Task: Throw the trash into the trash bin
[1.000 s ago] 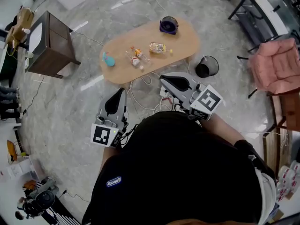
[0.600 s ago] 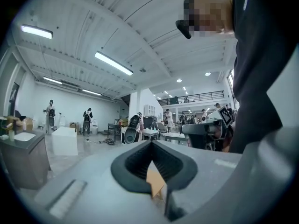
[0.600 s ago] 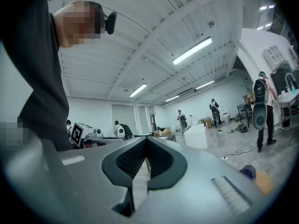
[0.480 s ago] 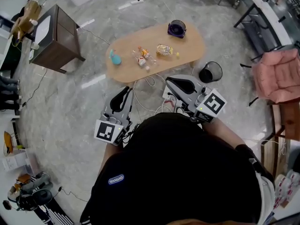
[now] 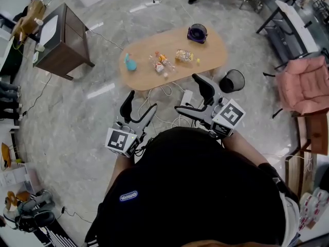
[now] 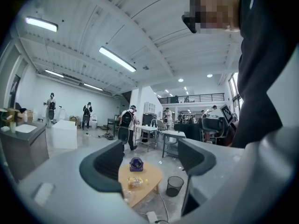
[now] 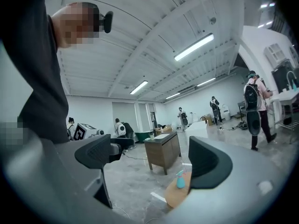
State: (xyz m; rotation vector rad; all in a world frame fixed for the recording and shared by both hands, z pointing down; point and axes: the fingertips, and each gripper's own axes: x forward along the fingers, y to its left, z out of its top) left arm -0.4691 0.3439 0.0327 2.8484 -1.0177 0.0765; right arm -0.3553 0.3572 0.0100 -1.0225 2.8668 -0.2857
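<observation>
Table (image 5: 211,48) bears trash (image 5: 184,55), well beyond left tool (image 5: 140,103), just-opened empty right tool (image 5: 187,94).

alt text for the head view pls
Seen from above, a person in black holds the left gripper and right gripper out, both empty with jaws apart, the right's having just opened. Ahead, an oval wooden table carries scattered trash; a black mesh bin stands on the floor by its right end.

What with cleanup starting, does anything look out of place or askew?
Yes. A bottle lies on its side beside a snack packet on the table, not in the trash bin standing on the floor nearby. Cables sprawl loose across the floor below.
</observation>
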